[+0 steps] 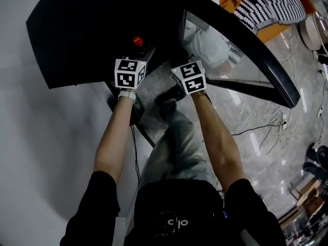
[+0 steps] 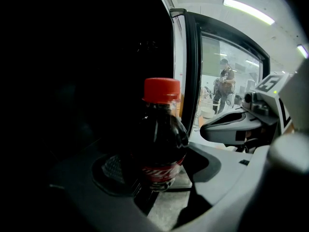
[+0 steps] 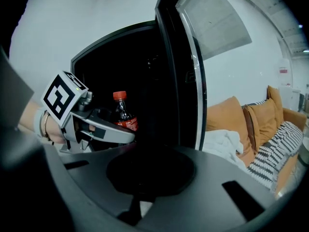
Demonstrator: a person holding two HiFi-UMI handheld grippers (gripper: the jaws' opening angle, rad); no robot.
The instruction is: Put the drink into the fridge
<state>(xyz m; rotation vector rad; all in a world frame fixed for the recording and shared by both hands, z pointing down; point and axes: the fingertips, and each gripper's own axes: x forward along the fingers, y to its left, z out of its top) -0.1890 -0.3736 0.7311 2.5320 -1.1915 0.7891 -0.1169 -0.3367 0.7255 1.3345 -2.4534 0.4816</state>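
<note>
A dark cola bottle (image 2: 161,144) with a red cap and red label stands upright between the jaws of my left gripper (image 2: 154,180), which is shut on it. The bottle is held at the mouth of the dark, open fridge (image 2: 82,81). From above only its red cap (image 1: 137,40) shows, just ahead of the left gripper (image 1: 137,54). My right gripper (image 3: 147,173) is shut with nothing in it, to the right of the left one and beside the fridge door (image 3: 181,81). The right gripper view shows the bottle (image 3: 124,116) in the left gripper (image 3: 96,127).
The black fridge top (image 1: 92,29) fills the upper head view, with its glass door (image 1: 246,40) swung open to the right. An orange sofa (image 3: 231,120) with white cloth and a striped cushion stands beyond the door. Cables (image 1: 277,124) lie on the floor. A person (image 2: 224,83) stands far off.
</note>
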